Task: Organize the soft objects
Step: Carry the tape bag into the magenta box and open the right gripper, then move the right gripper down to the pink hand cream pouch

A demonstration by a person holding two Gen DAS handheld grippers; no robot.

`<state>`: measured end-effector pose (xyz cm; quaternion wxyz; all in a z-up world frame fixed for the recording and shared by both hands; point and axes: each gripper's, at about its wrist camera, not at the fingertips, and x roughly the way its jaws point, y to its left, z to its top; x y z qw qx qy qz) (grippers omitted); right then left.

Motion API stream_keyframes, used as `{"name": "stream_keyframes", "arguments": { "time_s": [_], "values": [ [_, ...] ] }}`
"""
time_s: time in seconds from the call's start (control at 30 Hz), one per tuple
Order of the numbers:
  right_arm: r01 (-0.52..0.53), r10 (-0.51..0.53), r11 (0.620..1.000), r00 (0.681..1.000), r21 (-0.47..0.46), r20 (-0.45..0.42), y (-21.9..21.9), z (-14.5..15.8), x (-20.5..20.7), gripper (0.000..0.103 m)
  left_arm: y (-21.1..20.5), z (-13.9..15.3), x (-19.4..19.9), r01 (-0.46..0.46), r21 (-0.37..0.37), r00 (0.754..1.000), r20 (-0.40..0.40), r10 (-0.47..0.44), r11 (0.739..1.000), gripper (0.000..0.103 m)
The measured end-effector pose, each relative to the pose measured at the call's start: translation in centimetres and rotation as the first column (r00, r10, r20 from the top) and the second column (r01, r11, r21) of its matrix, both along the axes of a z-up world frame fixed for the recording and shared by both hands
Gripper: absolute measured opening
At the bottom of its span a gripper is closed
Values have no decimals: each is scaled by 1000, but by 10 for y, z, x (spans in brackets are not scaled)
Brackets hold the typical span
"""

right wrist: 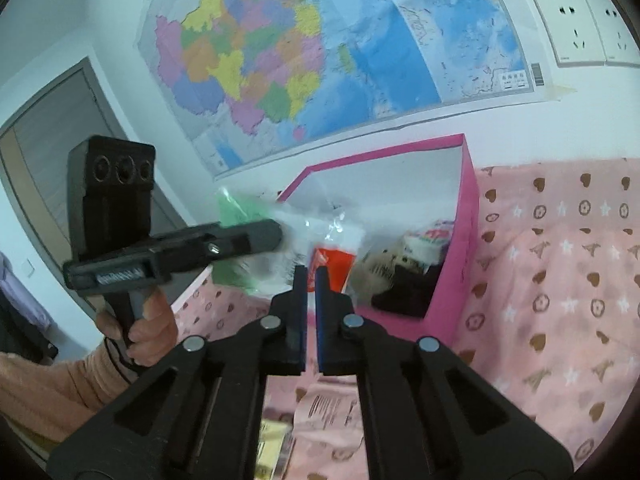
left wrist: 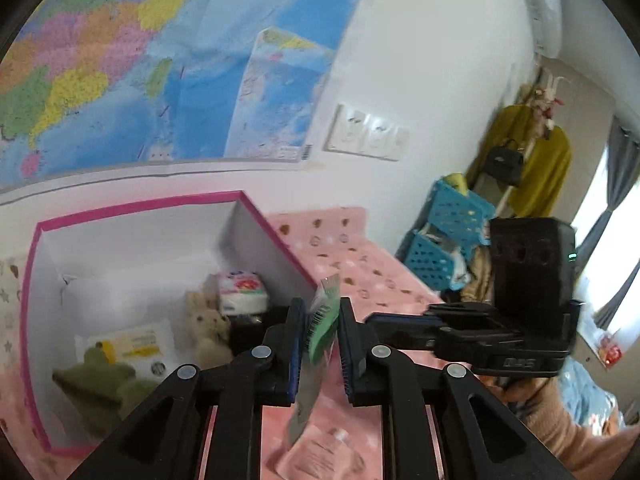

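Note:
My left gripper is shut on a thin green and clear packet that hangs down between its pads. It is held in the air beside the pink box with white inner walls. My right gripper is shut on the edge of a red and clear packet, in front of the same box. Inside lie a green plush, a beige plush bunny, a wipes pack and a flowered tissue pack. The left gripper shows in the right wrist view, the green packet blurred.
A pink patterned blanket covers the bed under the box. A pale pink pouch lies on it below my grippers. Blue baskets are stacked at the bed's far end. A map and wall sockets are behind.

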<state>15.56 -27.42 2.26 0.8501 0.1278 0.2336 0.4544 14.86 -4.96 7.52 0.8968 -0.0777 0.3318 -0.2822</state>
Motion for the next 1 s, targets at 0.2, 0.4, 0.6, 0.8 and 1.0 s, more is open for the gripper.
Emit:
{"name": "stream_keyframes", "arguments": {
  "time_s": [0.2,0.4,0.6,0.8,1.0],
  "values": [
    [42,-43,999,997,-25,-63,3,-15,23,4,1,-33,39,-68,24,995,-76,69,997,18],
    [62,-64,998,996,-25,-69,-2,-27,15,7,10,-52,55,-197,116,971,-111,209,974,31],
    [43,-45,998,998,-39,-46,6,-26,-2,21,20,-49,51,-253,114,959,-99,264,961,57],
    [11,-14,999,999,-43,-48,12,-31,-17,24,24,-42,31,-236,105,967,-75,244,966,60],
    [4,-8,999,997,-52,-74,10,-45,-31,30,28,-35,-12,-190,79,981,-29,193,979,63]
  ]
}}
